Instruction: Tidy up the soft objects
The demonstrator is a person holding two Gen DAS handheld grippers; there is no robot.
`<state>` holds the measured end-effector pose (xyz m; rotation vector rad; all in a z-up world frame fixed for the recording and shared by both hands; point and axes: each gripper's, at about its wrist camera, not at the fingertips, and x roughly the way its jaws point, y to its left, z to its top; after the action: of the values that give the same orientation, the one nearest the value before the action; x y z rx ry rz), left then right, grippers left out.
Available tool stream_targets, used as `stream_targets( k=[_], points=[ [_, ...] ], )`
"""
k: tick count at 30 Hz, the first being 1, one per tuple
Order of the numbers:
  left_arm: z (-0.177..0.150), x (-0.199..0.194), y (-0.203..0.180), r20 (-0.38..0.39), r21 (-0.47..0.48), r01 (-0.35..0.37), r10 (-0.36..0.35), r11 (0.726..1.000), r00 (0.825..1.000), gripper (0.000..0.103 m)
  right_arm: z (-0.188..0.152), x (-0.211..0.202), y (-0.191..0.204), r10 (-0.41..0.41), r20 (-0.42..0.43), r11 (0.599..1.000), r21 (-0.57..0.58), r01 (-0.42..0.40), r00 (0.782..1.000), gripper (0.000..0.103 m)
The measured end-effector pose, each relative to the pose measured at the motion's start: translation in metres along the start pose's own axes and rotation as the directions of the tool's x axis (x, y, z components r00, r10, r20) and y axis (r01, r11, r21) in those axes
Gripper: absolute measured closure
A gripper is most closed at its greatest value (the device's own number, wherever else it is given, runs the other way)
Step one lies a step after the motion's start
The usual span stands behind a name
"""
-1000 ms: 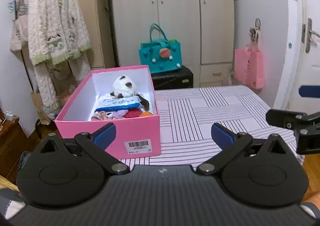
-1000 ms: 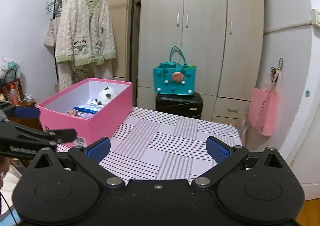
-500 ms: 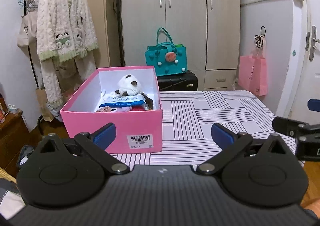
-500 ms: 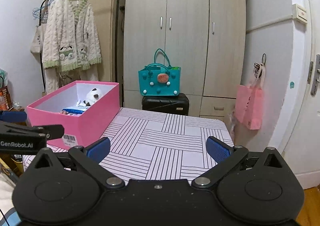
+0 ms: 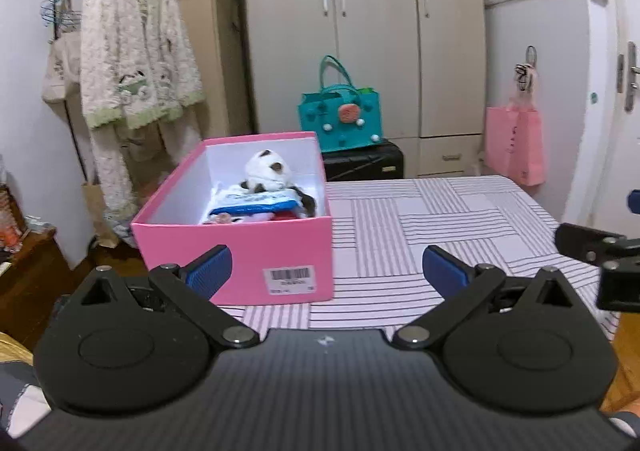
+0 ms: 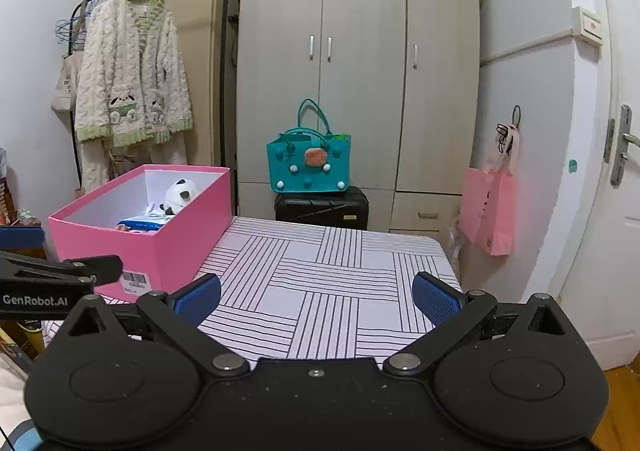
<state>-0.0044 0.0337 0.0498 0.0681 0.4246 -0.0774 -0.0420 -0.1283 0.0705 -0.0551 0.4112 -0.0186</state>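
A pink box [image 5: 240, 247] stands on the left side of a striped table [image 5: 420, 219]. Inside it lie a white plush panda [image 5: 266, 171], a blue-and-white packet [image 5: 252, 205] and other small soft items. The box also shows in the right wrist view [image 6: 168, 247], with the panda [image 6: 180, 195] inside. My left gripper [image 5: 326, 269] is open and empty, held back from the table's near edge in front of the box. My right gripper [image 6: 316, 293] is open and empty over the table's near edge, to the right of the box.
A teal handbag [image 6: 308, 167] sits on a black suitcase [image 6: 320, 207] before a grey wardrobe [image 6: 360, 63]. A fluffy cardigan [image 6: 132, 75] hangs on a rack at left. A pink bag [image 6: 488, 211] hangs at right near a door [image 6: 616, 179].
Both grippers have drawn back and risen a little, so the box and table look farther and lower. Both stay open and empty. The box contents have not moved.
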Motion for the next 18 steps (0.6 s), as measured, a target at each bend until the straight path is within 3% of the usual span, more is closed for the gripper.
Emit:
stream_targets(
  k=[18],
  points=[
    [-0.0072,-0.0060,0.0041,0.039,-0.040,0.012,-0.010,0.999,0.999,0.000,-0.0093,-0.0046,-0.0052,-0.048,0.013,0.999,0.021,0.048,0.999,0.000]
  ],
)
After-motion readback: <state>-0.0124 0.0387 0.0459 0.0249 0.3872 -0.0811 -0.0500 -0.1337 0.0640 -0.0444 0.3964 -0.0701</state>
